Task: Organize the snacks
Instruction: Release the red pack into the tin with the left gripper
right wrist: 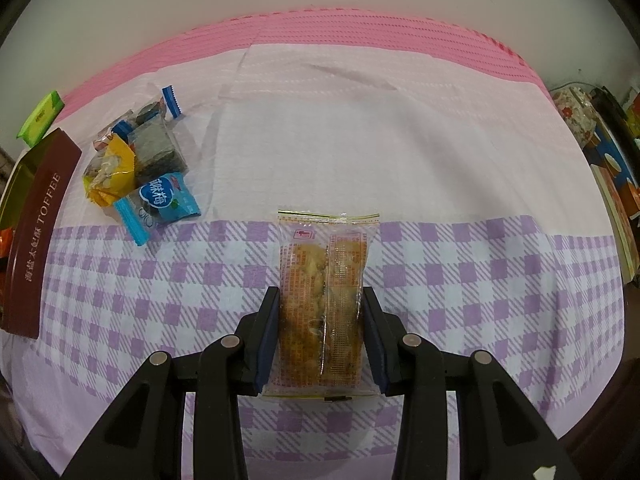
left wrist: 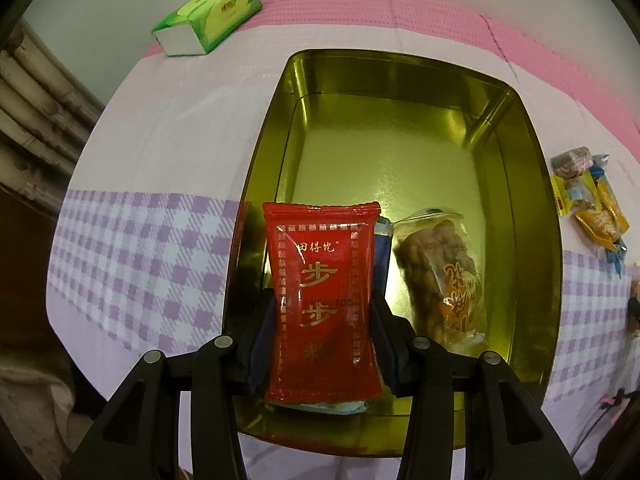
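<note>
My left gripper [left wrist: 325, 304] is shut on a red snack packet [left wrist: 320, 256] with gold lettering, holding it low over the near end of an open gold tin [left wrist: 516, 128]. A clear bag of brown nuts [left wrist: 444, 276] lies inside the tin to the right of the red packet. A pale blue packet [left wrist: 340, 406] peeks out beneath it. My right gripper [right wrist: 320, 296] is shut on a clear packet of golden pastry [right wrist: 324, 256], held above the purple checked cloth. A pile of loose snacks [right wrist: 140, 168] lies on the cloth to the far left of it.
A green tissue pack [left wrist: 208, 16] sits at the far left on the pink cloth. The tin's brown side marked TOFFEE [right wrist: 38, 220] shows at the left edge of the right wrist view. The snack pile [left wrist: 592, 200] lies right of the tin. Cluttered boxes [right wrist: 612, 184] stand past the cloth's right edge.
</note>
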{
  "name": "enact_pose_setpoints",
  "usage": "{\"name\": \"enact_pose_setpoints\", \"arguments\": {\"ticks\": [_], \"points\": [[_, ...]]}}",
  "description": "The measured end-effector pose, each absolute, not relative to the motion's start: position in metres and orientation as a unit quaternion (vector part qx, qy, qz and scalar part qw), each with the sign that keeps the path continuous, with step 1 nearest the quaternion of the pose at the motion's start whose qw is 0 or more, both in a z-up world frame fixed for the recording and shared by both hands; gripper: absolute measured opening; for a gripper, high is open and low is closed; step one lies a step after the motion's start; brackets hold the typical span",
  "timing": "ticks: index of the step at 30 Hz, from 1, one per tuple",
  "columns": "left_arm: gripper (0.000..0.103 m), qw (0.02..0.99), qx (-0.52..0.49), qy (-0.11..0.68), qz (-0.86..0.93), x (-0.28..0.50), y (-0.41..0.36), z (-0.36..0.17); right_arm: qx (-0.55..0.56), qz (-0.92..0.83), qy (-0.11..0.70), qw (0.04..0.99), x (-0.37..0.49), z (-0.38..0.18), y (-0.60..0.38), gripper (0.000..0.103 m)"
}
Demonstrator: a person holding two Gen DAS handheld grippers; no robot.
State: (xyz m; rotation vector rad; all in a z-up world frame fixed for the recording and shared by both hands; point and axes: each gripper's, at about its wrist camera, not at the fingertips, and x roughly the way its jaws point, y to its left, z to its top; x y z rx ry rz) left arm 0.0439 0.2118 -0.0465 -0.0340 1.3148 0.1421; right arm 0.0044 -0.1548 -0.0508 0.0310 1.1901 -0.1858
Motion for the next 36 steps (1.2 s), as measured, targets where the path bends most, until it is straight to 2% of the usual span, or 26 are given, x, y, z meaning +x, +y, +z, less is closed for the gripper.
{"name": "enact_pose_setpoints", "arguments": {"ticks": [7, 22, 29, 36], "points": [[0.048, 0.801, -0.030, 0.595, 0.063, 0.037, 0.216, -0.042, 0.016, -0.093, 0.557, 0.825, 0.003, -0.051, -0.155, 0.037], [0.057, 0.840, -0.033, 0.537, 0.072, 0.011, 0.211, -0.015, 0.009, -0.106, 0.561, 0.821, -0.002, -0.048, -0.148, 0.034], [0.063, 0.858, -0.054, 0.504, 0.088, -0.007, 0.226, -0.006, 0.012, -0.101, 0.535, 0.838, -0.016, -0.022, -0.137, 0.034], [0.063, 0.852, -0.068, 0.503, 0.127, -0.012, 0.250, -0.008, 0.001, -0.045, 0.522, 0.852, -0.011, 0.002, -0.097, 0.034]]}}
